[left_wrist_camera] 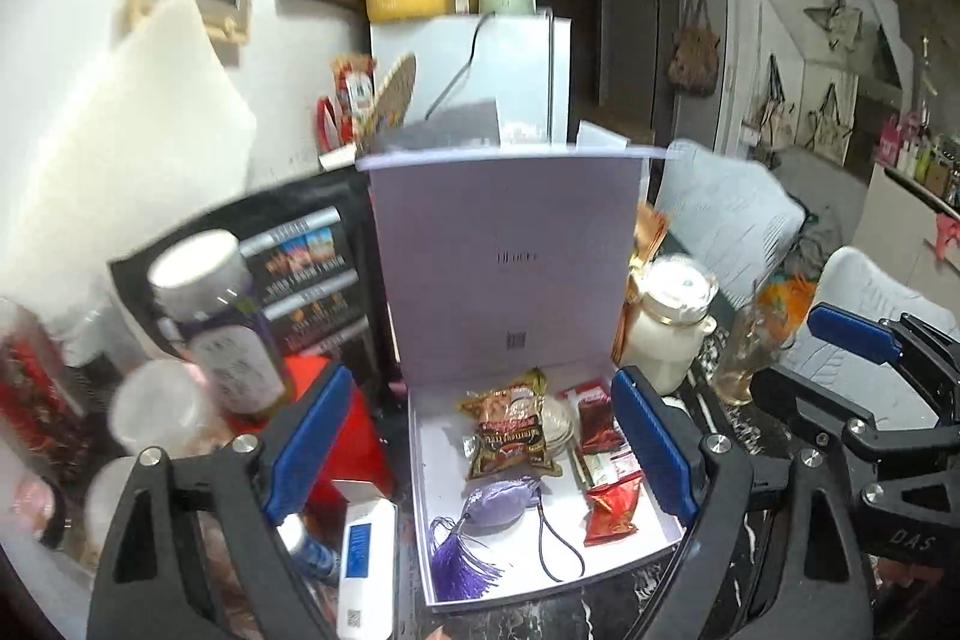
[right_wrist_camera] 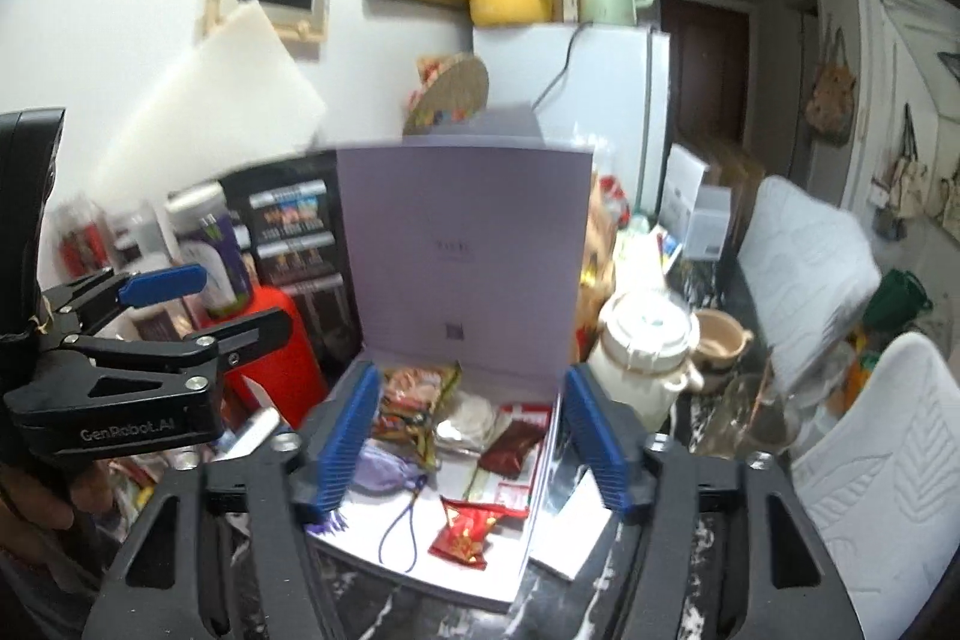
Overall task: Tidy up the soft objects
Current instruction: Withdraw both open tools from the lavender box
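A dark marbled tabletop point(left_wrist_camera: 606, 604) is crowded. The open white box point(left_wrist_camera: 444, 466) holds a purple sachet point(left_wrist_camera: 501, 502) at 6 o'clock. Left tool point(left_wrist_camera: 480, 460) and right tool point(right_wrist_camera: 474, 436) are spread, empty. A white fridge point(left_wrist_camera: 510, 82) stands at 12 o'clock.

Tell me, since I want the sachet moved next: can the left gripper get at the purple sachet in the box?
Probably yes. The left gripper is open, above the open box, and the purple sachet lies uncovered between its fingers, lid up.
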Demonstrator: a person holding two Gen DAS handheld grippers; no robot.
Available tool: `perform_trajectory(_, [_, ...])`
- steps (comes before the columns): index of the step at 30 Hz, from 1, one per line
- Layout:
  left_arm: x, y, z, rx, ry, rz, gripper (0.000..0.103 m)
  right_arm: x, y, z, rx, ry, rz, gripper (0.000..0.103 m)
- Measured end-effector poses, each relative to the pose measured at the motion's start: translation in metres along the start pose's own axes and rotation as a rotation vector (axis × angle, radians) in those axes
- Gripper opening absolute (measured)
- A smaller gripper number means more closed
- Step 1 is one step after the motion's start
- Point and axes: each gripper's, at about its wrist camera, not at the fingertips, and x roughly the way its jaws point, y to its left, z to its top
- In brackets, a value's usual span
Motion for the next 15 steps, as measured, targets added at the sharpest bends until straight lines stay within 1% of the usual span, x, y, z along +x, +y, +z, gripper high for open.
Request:
perform_trajectory(4, [-0.037,-0.001,0.002,0.009,-0.058,-0.006,0.089,-0.035,0.01,0.004,-0.011,-0.065,0.0,0.076])
perform_trajectory(6, [-0.052,-0.003,0.001,0.018,-0.077,-0.012,0.09,-0.05,0.015,0.006,-0.018,-0.087,-0.008,0.086])
perform_trajectory(8, [-0.069,-0.005,0.0,0.026,-0.103,-0.018,0.099,-0.067,0.022,0.006,-0.031,-0.115,-0.016,0.086])
perform_trajectory(11, [-0.092,-0.008,-0.006,0.039,-0.146,-0.018,0.099,-0.087,0.03,0.004,-0.043,-0.143,-0.022,0.087])
perform_trajectory(15, [-0.119,-0.01,-0.015,0.048,-0.168,-0.028,0.099,-0.111,0.039,-0.003,-0.043,-0.158,-0.037,0.091])
